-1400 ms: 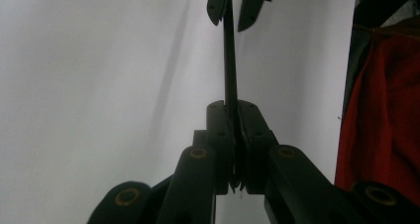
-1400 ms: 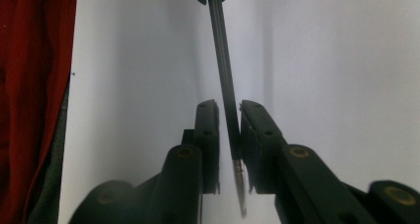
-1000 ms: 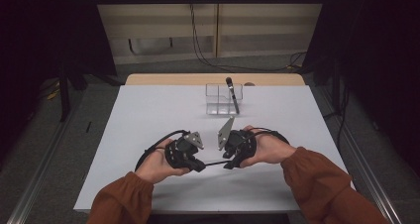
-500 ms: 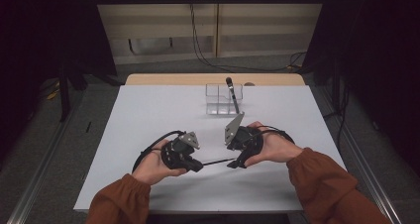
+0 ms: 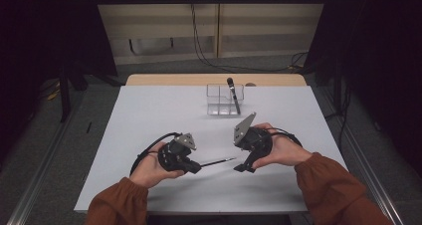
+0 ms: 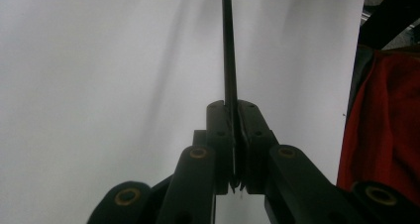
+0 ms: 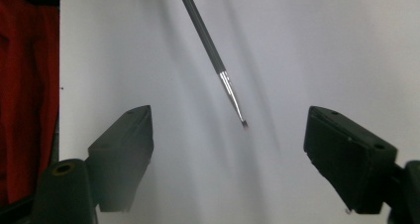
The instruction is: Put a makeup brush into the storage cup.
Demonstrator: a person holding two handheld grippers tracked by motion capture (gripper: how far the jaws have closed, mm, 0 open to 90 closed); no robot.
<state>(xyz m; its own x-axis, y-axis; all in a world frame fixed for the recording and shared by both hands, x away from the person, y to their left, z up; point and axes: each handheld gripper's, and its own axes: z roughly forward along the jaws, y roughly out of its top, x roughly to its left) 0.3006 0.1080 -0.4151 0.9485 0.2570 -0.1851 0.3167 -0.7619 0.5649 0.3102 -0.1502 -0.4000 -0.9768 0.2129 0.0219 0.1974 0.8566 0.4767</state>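
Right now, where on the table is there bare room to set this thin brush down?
Free: the white table left of the clear organizer, and the right side beyond the right gripper. Crowded: between it and the left gripper holding the brush.

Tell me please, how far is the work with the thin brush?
Done: one dark tool already stands in the clear organizer. In hand: the left gripper is shut on the thin brush; the right gripper has just been opening, jaws apart around the tip. Left: the brush probably goes into the organizer.
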